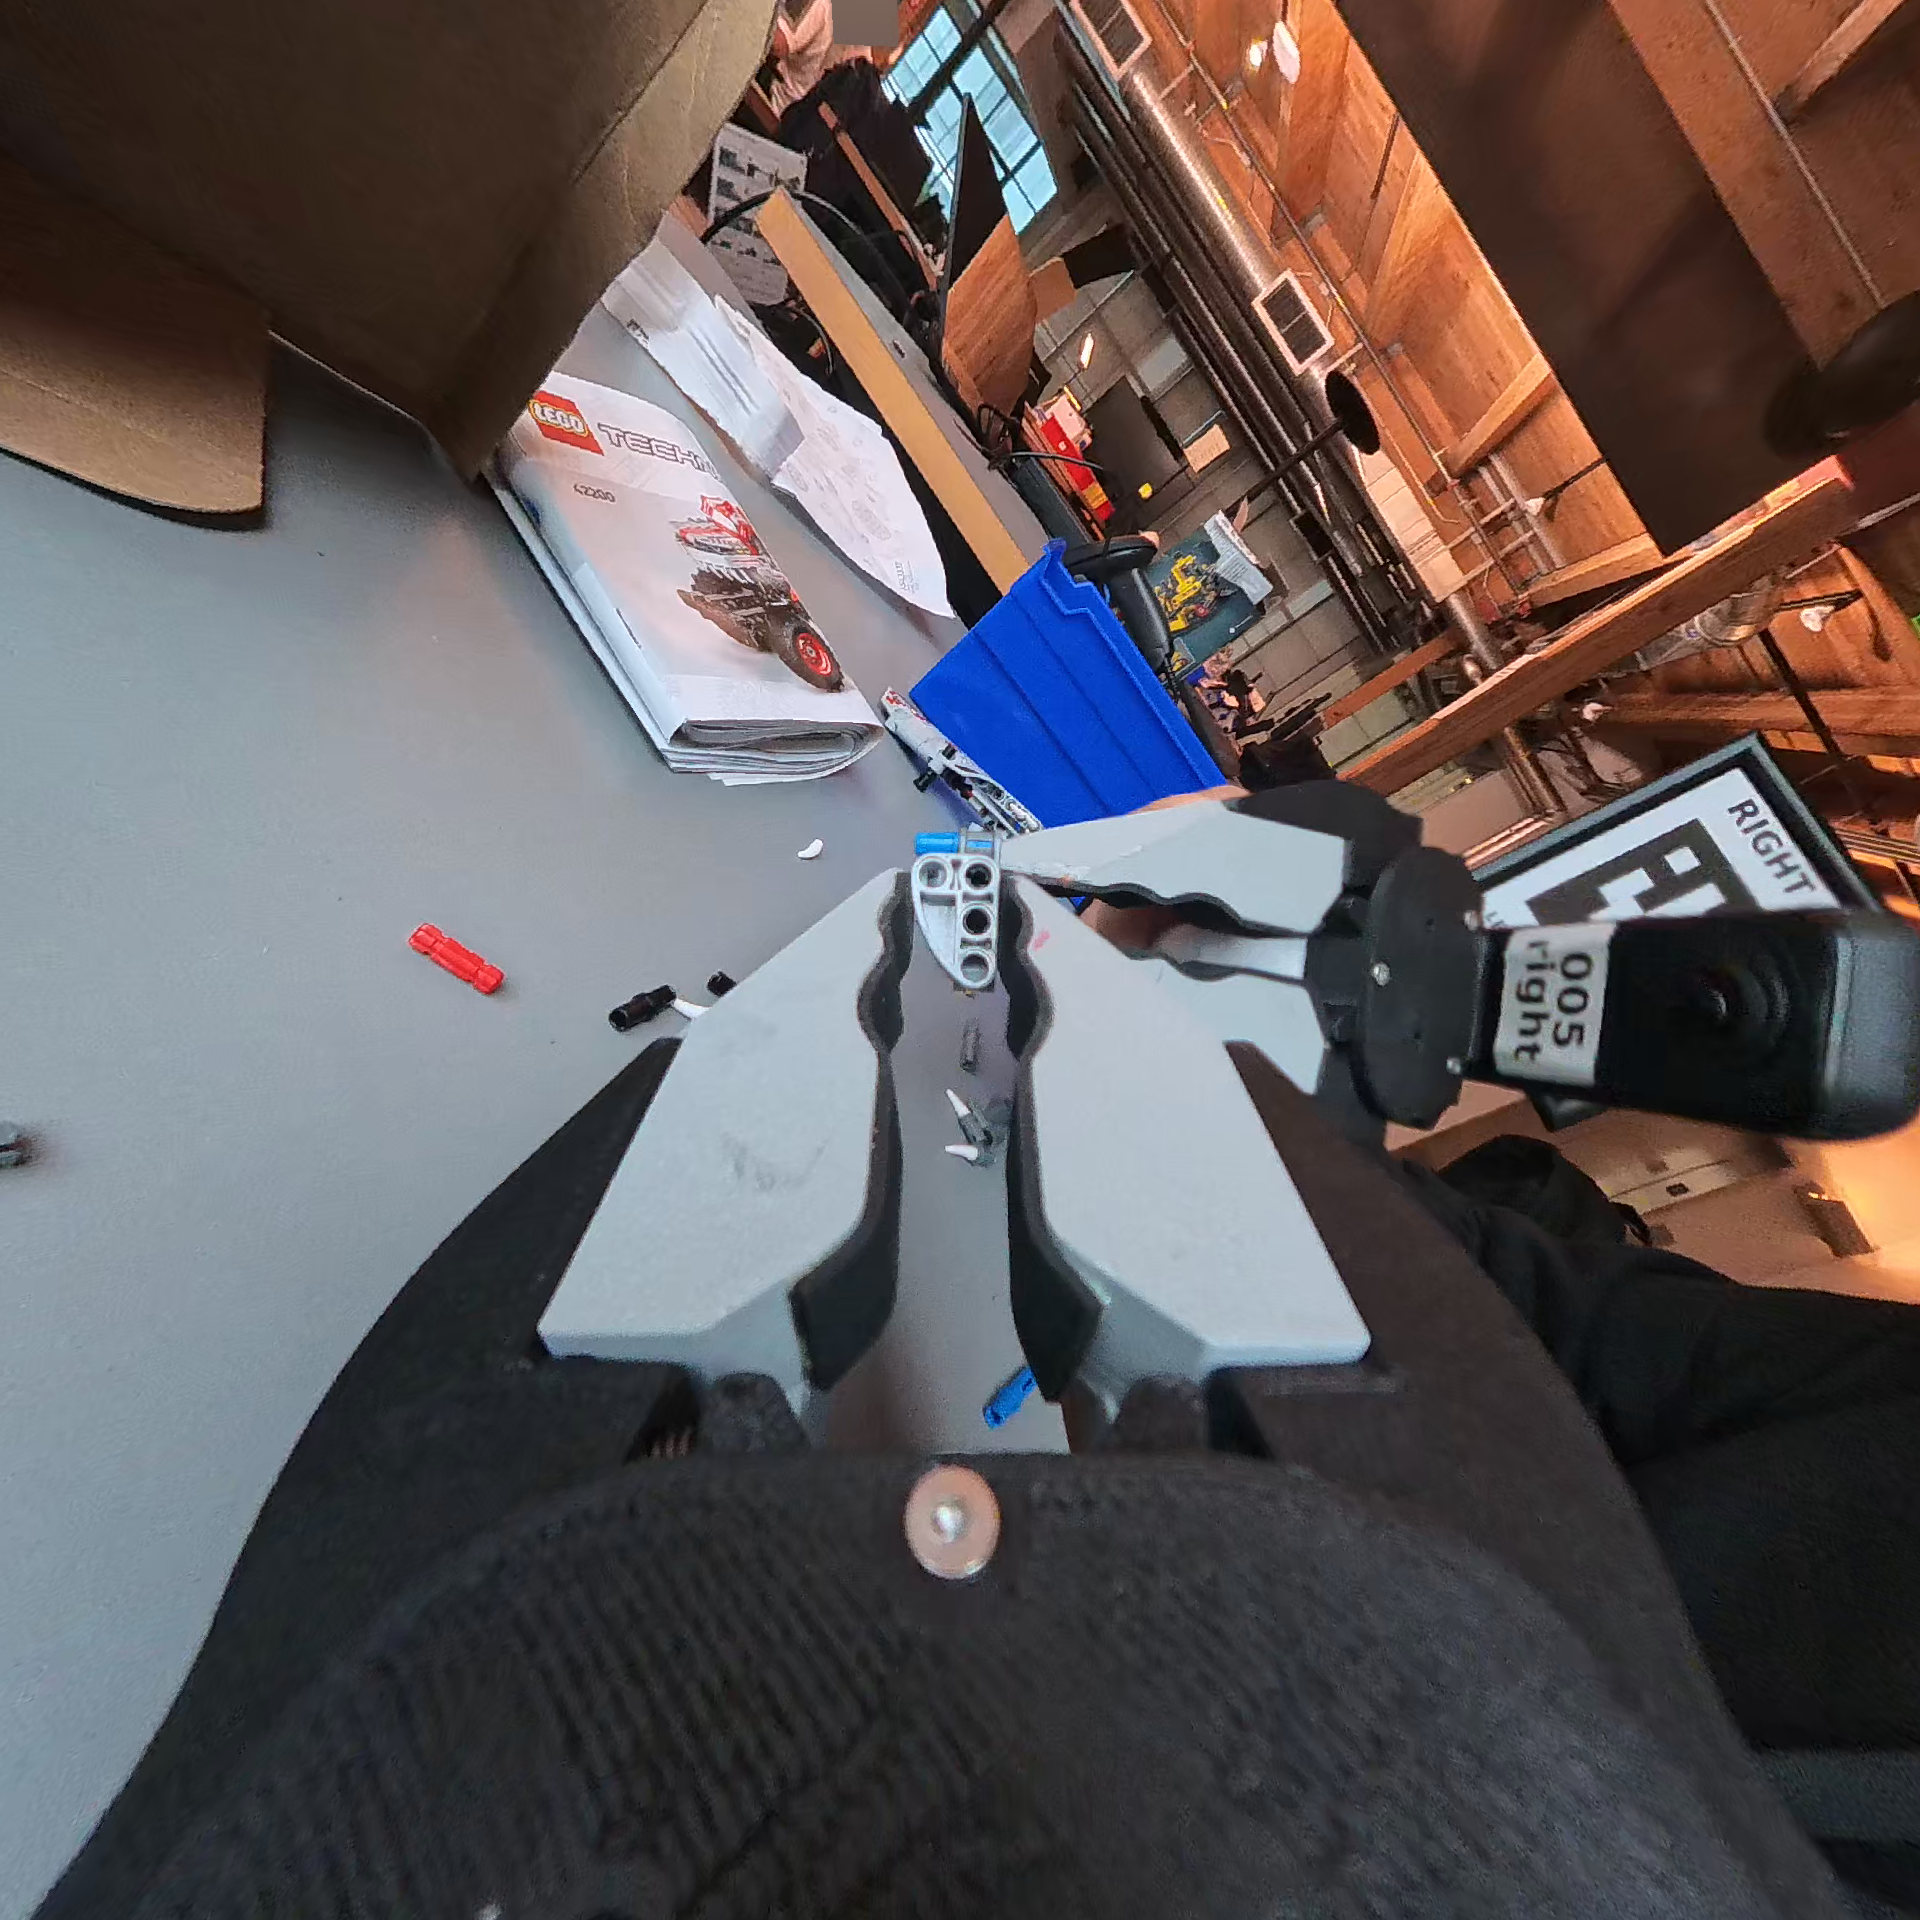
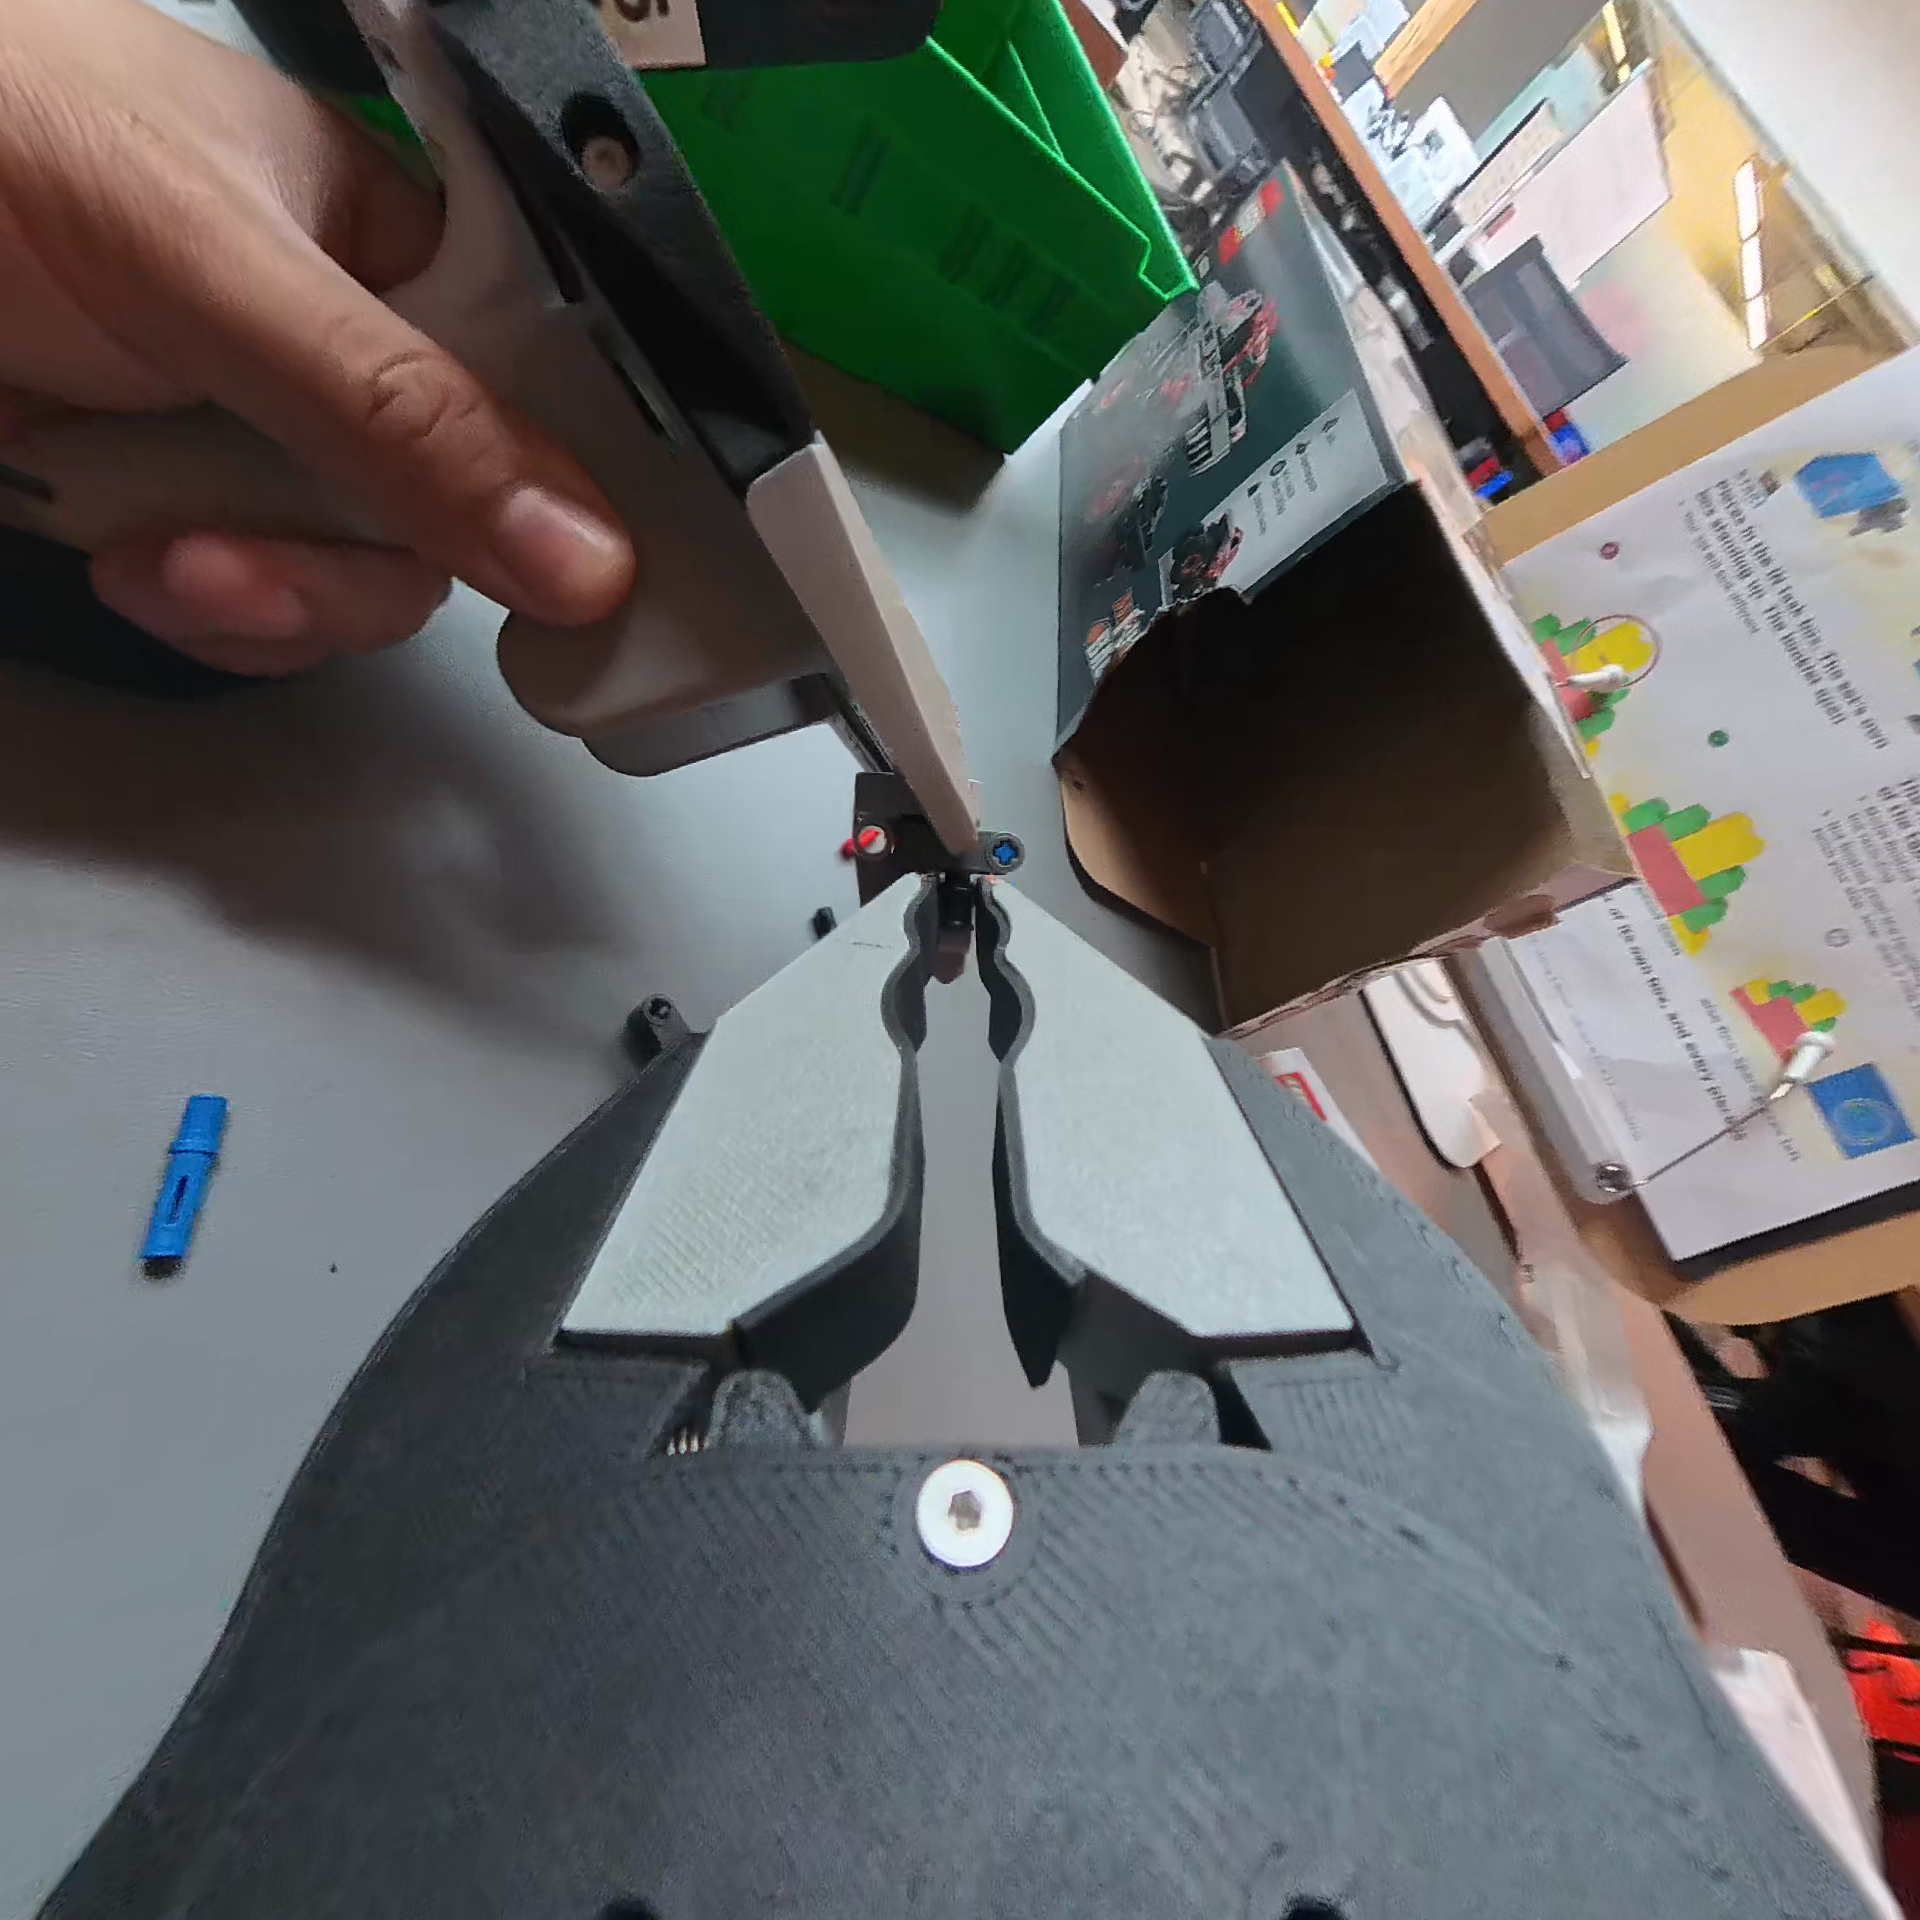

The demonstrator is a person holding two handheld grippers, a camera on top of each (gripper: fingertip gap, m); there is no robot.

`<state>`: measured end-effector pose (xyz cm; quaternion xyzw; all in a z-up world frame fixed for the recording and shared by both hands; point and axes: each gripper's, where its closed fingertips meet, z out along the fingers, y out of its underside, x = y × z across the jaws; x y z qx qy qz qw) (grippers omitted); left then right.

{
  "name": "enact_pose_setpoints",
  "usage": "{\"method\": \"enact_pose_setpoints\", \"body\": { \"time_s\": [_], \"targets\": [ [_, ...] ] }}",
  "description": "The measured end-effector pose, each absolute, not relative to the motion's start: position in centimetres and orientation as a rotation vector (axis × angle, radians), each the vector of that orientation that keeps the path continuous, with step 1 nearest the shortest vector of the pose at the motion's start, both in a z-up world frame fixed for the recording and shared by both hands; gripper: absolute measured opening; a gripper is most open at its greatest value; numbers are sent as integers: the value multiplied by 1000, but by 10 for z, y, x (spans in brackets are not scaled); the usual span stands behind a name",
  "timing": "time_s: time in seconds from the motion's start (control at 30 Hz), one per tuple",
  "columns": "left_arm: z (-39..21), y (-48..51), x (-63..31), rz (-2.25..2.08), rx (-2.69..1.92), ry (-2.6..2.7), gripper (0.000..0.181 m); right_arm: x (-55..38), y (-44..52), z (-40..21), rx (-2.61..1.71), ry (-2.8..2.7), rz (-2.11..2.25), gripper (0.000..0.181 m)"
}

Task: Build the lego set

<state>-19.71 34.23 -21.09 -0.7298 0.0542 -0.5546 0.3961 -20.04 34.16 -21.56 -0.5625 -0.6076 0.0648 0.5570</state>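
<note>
My left gripper [image 1: 956, 906] is shut on a light grey Technic beam [image 1: 964, 920] with round holes, held above the grey table [image 1: 260, 831]. A blue pin [image 1: 935, 842] sticks out of the beam's far end. My right gripper [image 1: 1016, 871] comes in from the right and its tips meet the beam's far corner. In the right wrist view my right gripper [image 2: 954, 899] is shut on a small dark piece [image 2: 950, 935] joined to that assembly. The blue pin end [image 2: 1006, 852] and a red pin [image 2: 871, 842] show beside it. The left gripper [image 2: 961, 826] reaches in from the upper left, held by a hand [image 2: 312, 416].
An instruction booklet [image 1: 686, 582], a blue bin [image 1: 1049, 707] and a part-built section [image 1: 956, 764] lie ahead. A red piece [image 1: 455, 958], black pins [image 1: 641, 1006] and a loose blue pin [image 2: 185, 1179] lie on the table. An open Lego box [image 2: 1299, 675] and a green bin [image 2: 914, 239] stand beyond.
</note>
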Motion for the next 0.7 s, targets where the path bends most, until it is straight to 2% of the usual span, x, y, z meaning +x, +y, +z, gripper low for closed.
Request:
{"method": "enact_pose_setpoints", "body": {
  "time_s": [0.03,0.2,0.4,0.63,0.7],
  "targets": [
    [-212,343,-197,-1411,-1853,126,14,-201,342,-217,-1318,-1437,131,4],
    [-212,342,-198,-1453,-1852,104,14,-201,341,-217,-1240,-1495,12,3],
    [-215,341,-201,-1048,-1911,335,14,-202,343,-224,-1261,-1557,-107,2],
    [-219,342,-201,-887,-1934,383,14,-200,346,-229,-1314,-1563,-105,3],
    [-202,342,-207,-854,-1838,362,15,-178,366,-241,-1428,-1560,-263,2]
  ]
}}
